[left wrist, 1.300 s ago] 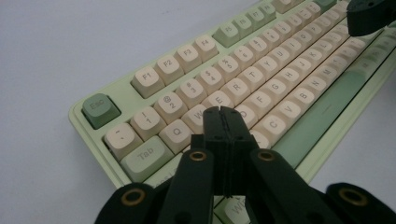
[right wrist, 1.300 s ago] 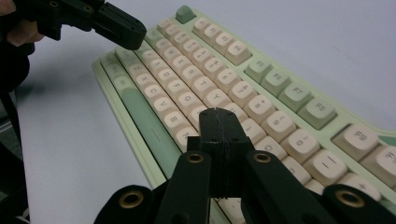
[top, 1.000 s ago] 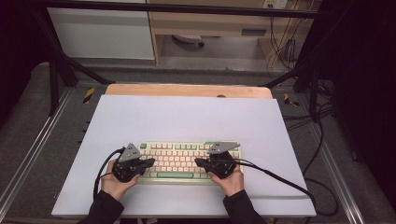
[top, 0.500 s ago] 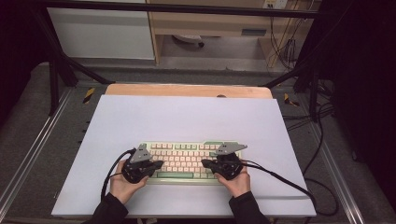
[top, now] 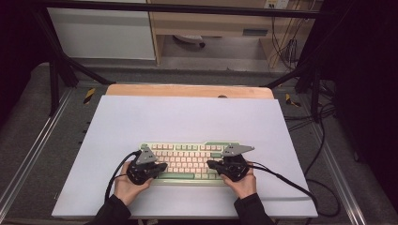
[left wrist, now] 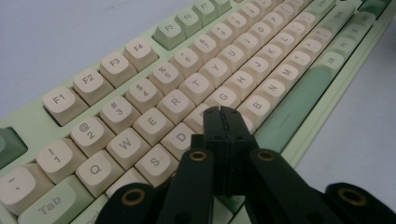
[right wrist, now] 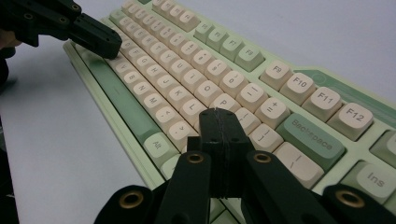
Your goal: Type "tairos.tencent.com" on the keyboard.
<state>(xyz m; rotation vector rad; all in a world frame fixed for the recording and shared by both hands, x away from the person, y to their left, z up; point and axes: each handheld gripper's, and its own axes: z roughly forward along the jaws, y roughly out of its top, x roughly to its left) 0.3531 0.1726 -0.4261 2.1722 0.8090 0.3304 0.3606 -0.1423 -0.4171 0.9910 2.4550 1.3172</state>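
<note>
On white mat (top: 187, 117), keyboard (top: 187, 159) lengthwise left-right

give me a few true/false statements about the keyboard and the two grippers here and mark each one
1. Both grippers have their jaws closed together. True: the left gripper and the right gripper each show jaws pressed shut with nothing between them.
2. The keyboard is black with white keys. False: it has a pale green case with cream keys and some green ones.
3. The left gripper is over the right end of the keyboard. False: its tip is near the D, F and G keys, at the left half.
4. The right gripper's tip is near the P key. True.
5. The keyboard lies on a bare wooden top. False: it lies on a pale sheet covering the table.
</note>
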